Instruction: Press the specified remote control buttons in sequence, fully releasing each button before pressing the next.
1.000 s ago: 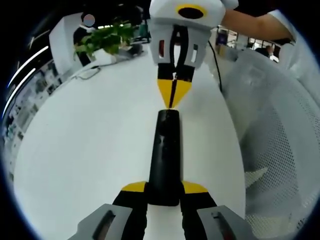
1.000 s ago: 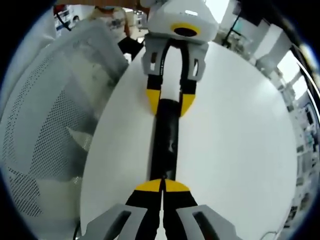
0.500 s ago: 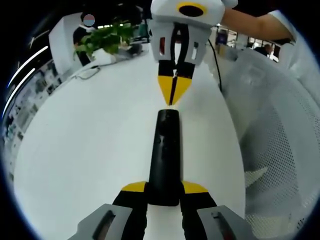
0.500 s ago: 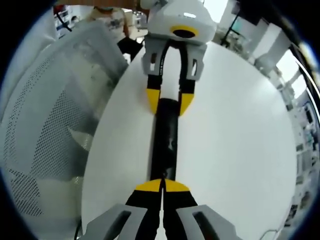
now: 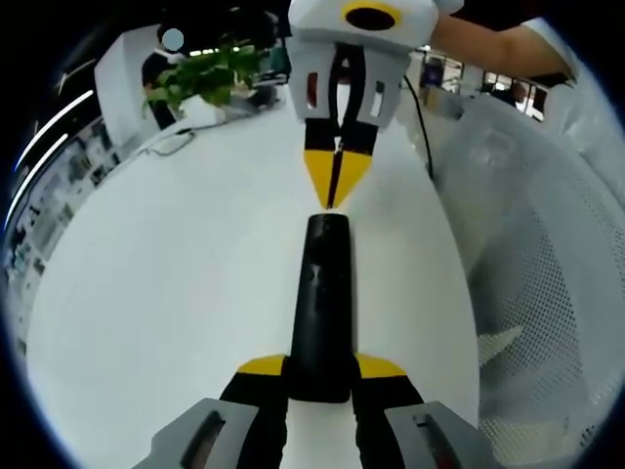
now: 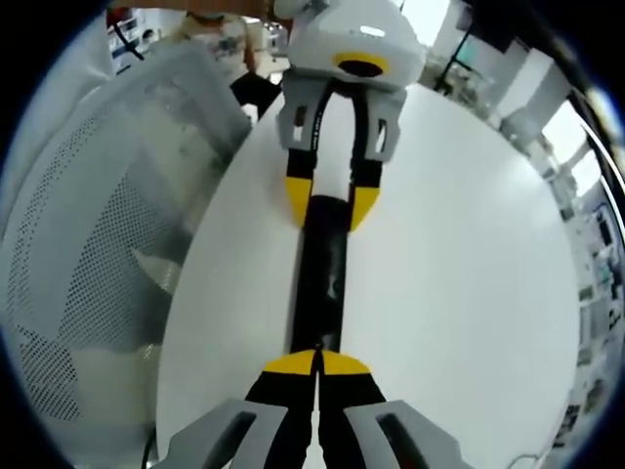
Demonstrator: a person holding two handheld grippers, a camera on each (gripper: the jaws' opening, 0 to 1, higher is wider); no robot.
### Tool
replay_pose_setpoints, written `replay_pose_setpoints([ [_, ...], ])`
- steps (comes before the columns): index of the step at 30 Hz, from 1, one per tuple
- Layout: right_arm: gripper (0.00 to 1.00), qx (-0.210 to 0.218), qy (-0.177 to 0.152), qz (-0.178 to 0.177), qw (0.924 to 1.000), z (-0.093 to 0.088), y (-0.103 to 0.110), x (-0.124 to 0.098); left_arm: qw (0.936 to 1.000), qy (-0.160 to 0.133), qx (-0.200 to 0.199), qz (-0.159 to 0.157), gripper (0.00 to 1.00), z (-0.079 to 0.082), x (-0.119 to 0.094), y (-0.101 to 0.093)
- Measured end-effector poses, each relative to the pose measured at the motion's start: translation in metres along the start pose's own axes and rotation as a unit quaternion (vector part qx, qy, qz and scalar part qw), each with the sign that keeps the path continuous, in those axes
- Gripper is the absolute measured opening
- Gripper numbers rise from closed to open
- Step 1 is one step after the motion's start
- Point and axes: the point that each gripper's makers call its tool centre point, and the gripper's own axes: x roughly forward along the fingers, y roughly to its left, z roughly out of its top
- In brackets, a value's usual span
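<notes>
- Left gripper view: a black remote control [image 5: 320, 303] is being held lengthwise on a white table [image 5: 166, 283], its near end clamped between the yellow-tipped jaws of the left gripper [image 5: 320, 369].
- The right gripper [image 5: 335, 186] is being pointed in from the top of this view, its yellow tips pressed together into a wedge. The wedge point is being held at the remote's far end; contact cannot be confirmed from this angle.
- A green plant [image 5: 200, 76] is being seen at the far edge of the table, and a white mesh chair [image 5: 547, 293] is standing beside the table on the right of the view.
- Right gripper view: the right gripper [image 6: 317, 363] is being shown with its jaws clenched tip to tip, nothing between them, and laid over the near end of the remote control [image 6: 322, 283].
- The left gripper [image 6: 330, 207] is being seen at the top, its two tips gripping the remote's far end from either side.
- The mesh chair [image 6: 98, 254] is lying on the left of this view, the table [image 6: 469, 274] on the right.
</notes>
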Motion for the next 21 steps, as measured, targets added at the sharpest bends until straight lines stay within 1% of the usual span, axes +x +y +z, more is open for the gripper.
replay_pose_setpoints([
  [11, 0.00, -0.007, -0.001, 0.008, 0.9999, 0.002, 0.002, 0.009, 1.0000, 0.000, 0.000, -0.001, 0.24, 0.000, 0.000, 0.001],
  [21, 0.00, -0.008, -0.004, 0.015, 0.9998, 0.003, 0.002, 0.012, 1.0000, 0.000, 0.000, 0.000, 0.24, 0.000, 0.001, 0.001],
])
